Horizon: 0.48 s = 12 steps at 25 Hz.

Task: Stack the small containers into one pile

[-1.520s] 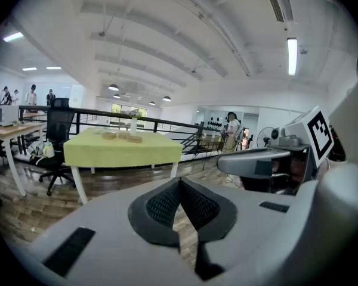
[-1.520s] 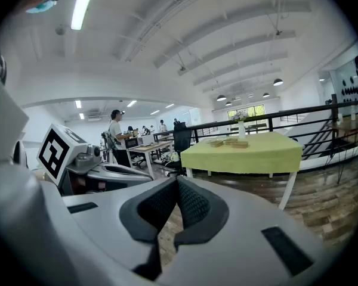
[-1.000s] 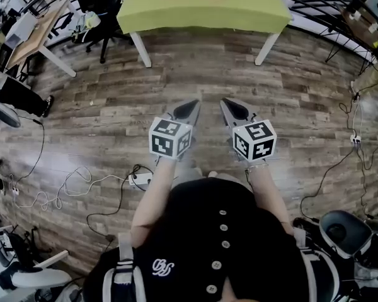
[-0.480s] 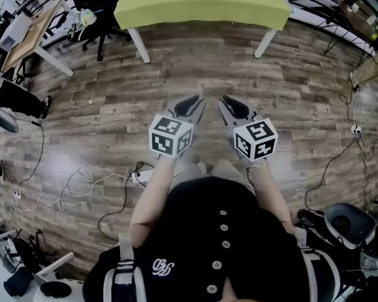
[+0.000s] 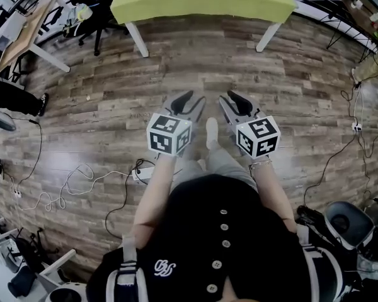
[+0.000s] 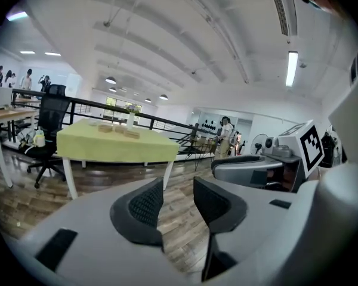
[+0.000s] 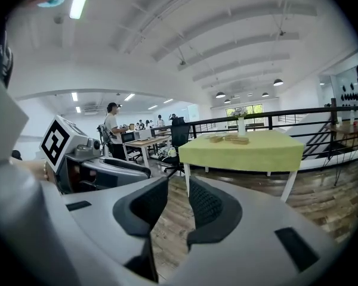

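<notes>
Two empty grippers, left gripper (image 5: 189, 102) and right gripper (image 5: 233, 100): jaws just opened wide, well short of table (image 5: 201, 6). Small containers (image 7: 228, 138) on it look light and stiff; pinch a side wall.

Wooden floor (image 5: 302, 87), black office chair (image 6: 51, 117)

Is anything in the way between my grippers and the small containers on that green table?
Nothing visible. Only bare wood floor lies between the left gripper, the right gripper and the green table holding the small containers. Both pairs of jaws have just been opening, with nothing between them.
</notes>
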Each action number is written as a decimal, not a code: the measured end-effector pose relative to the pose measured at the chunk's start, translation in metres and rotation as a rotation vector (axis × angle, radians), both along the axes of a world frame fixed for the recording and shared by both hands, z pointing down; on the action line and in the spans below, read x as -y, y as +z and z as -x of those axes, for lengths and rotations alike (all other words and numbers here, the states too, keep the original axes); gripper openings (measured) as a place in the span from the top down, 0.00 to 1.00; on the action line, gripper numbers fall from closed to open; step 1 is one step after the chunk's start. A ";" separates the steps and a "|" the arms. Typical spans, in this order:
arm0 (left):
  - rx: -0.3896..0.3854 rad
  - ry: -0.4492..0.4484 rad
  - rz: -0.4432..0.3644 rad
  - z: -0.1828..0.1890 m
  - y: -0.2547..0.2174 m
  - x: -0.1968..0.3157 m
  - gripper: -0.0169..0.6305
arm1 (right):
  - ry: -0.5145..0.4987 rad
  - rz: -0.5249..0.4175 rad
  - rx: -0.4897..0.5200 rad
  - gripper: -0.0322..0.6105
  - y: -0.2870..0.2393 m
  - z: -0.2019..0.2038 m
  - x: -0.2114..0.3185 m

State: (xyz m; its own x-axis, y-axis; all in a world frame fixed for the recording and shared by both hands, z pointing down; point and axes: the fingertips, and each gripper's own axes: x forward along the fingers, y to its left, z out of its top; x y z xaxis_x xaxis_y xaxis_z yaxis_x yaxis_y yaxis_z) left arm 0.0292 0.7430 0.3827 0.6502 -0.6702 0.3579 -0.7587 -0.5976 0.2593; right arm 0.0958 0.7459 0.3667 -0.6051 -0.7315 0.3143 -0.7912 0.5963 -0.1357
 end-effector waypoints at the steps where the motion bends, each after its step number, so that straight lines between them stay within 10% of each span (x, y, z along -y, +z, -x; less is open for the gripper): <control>1: 0.000 -0.006 0.002 0.001 0.001 0.008 0.73 | -0.006 0.003 0.005 0.79 0.001 0.001 0.009; 12: 0.023 -0.048 -0.006 -0.015 -0.003 0.149 0.69 | -0.064 -0.015 0.033 0.79 -0.011 -0.011 0.156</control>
State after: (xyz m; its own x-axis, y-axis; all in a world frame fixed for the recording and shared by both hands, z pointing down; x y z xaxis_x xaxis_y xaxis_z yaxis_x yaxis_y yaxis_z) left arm 0.0440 0.5945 0.3794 0.6088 -0.7028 0.3680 -0.7923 -0.5616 0.2383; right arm 0.1071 0.5902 0.3556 -0.6609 -0.6951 0.2828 -0.7464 0.6479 -0.1519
